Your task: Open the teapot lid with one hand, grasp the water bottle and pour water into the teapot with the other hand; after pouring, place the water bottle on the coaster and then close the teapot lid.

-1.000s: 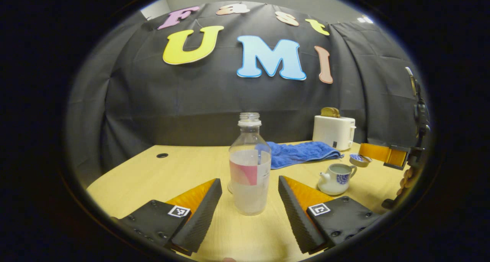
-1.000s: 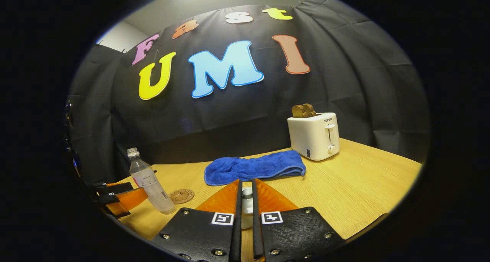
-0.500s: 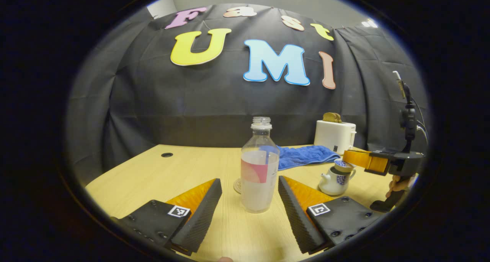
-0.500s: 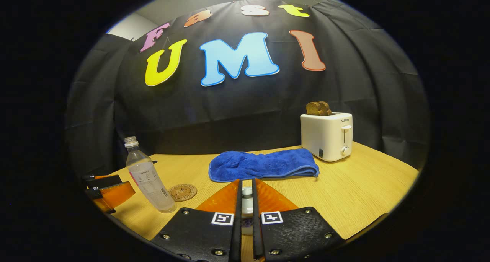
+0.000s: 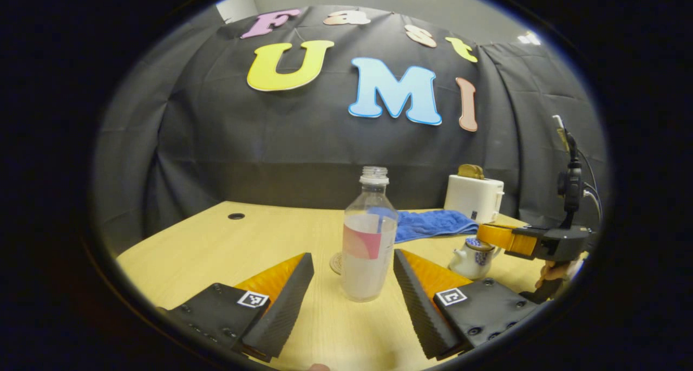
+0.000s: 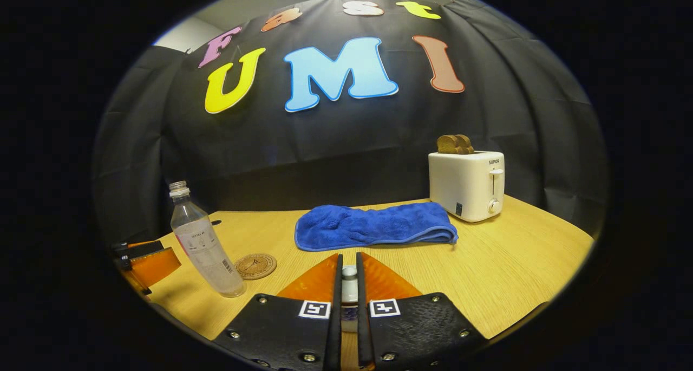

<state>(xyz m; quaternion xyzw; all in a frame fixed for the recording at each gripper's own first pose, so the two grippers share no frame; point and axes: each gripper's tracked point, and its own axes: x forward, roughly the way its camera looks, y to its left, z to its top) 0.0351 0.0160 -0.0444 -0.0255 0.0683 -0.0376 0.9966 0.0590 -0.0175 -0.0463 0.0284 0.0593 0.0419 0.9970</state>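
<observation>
wooden table [image 6: 514, 262] is carrying everything; left gripper [image 5: 352, 284] is gaping around the water bottle [image 5: 368, 241], not touching, beside the coaster [image 6: 256, 266], while right gripper [image 6: 347, 284] is pinching the teapot lid [image 6: 349, 273] over the teapot [image 5: 472, 258], likely for closing.

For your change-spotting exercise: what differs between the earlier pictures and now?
The right hand-held gripper, shut on the teapot lid, carried it down onto the teapot. The left hand-held gripper stays open around the water bottle, which stands beside the coaster.
</observation>
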